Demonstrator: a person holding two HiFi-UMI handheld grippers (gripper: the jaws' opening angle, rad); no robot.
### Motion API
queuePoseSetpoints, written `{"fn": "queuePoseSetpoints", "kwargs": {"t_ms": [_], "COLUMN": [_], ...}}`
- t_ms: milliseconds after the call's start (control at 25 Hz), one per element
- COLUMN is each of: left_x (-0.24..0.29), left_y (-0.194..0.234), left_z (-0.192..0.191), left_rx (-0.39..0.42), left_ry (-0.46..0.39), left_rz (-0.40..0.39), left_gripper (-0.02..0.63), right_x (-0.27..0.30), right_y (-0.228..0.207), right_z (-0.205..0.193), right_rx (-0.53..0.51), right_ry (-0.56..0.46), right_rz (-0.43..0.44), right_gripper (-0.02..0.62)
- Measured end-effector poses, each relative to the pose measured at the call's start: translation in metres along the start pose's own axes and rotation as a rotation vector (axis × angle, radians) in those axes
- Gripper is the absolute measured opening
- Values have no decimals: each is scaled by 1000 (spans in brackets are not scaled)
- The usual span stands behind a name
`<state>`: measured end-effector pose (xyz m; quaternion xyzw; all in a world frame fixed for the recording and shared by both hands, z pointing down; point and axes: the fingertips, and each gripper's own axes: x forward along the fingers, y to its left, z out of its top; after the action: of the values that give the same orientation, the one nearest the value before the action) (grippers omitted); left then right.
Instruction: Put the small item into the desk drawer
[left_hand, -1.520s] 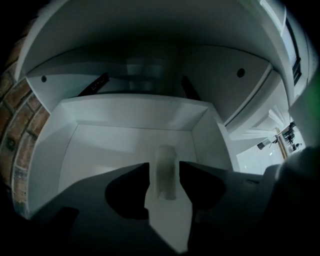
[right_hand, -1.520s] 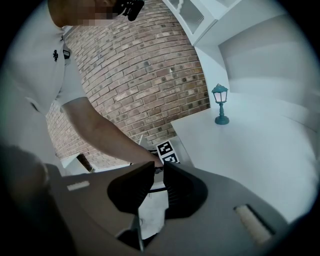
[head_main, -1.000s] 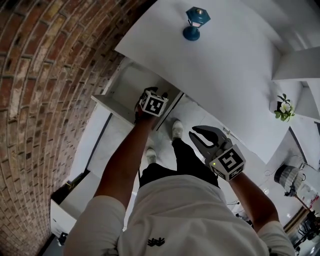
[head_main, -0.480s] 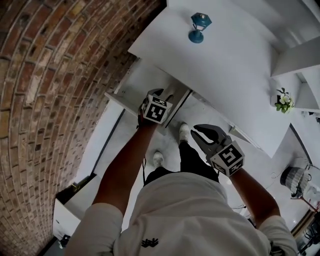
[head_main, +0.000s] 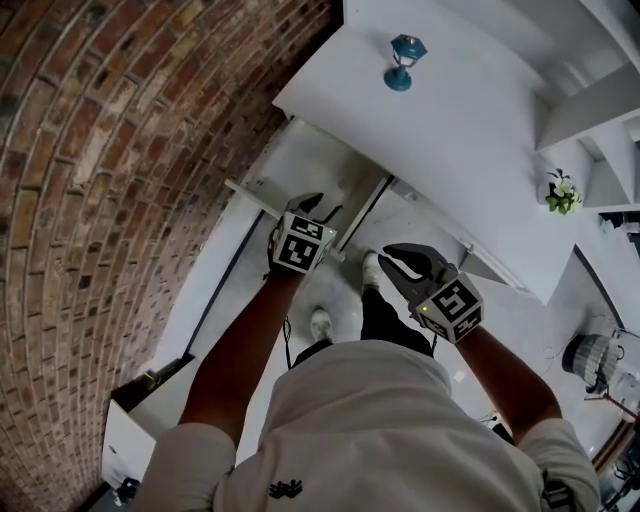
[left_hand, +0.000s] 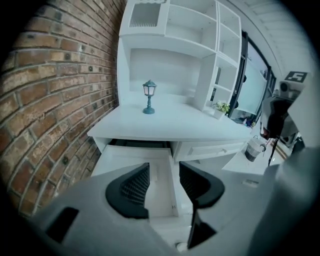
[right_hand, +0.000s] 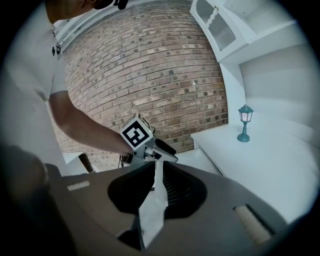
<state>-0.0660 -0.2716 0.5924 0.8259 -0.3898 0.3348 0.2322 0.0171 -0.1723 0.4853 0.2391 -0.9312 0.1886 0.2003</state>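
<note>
In the right gripper view, my right gripper (right_hand: 157, 169) is shut on a small white paper-like item (right_hand: 153, 209) that runs down between its jaws. In the head view, that gripper (head_main: 398, 262) hangs in front of the white desk (head_main: 470, 140), right of the drawer. The desk drawer (head_main: 300, 165) stands pulled out under the desktop's left end, and its inside (left_hand: 145, 170) looks bare. My left gripper (head_main: 308, 207) is open at the drawer's front edge, with nothing between its jaws (left_hand: 163, 172).
A small teal lantern (head_main: 403, 62) stands on the desktop near the back. A brick wall (head_main: 110, 180) runs close along the left side. A shut second drawer (left_hand: 212, 149) sits right of the open one. White shelves (left_hand: 185, 30) rise above the desk, with a small plant (head_main: 562, 190) at the right.
My left gripper has drawn back a little toward me along the open drawer's front. The right gripper has stayed shut and shifted slightly left.
</note>
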Motion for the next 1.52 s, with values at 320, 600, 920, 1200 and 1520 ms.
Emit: {"fn": "queuePoseSetpoints", "kwargs": {"t_ms": [320, 600, 920, 1200, 1520], "left_x": [-74, -147, -215, -249, -267], "left_y": [-20, -38, -58, -81, -93], "left_z": [-11, -22, -52, -82, -108], "left_rx": [-20, -72, -80, -86, -110], "left_ry": [-117, -248, -327, -309, -286], "left_rz": [-48, -75, -110, -161, -182], "left_gripper": [149, 88, 21, 5, 5], "right_x": [5, 5, 6, -2, -5], "right_y": [36, 73, 115, 136, 167], "right_z": [5, 5, 3, -4, -13], "right_rx": [-1, -17, -23, -10, -11], "right_ry": [-15, -33, -44, -56, -56], "right_rz": [-26, -45, -43, -50, -39], "right_gripper": [54, 43, 32, 18, 11]}}
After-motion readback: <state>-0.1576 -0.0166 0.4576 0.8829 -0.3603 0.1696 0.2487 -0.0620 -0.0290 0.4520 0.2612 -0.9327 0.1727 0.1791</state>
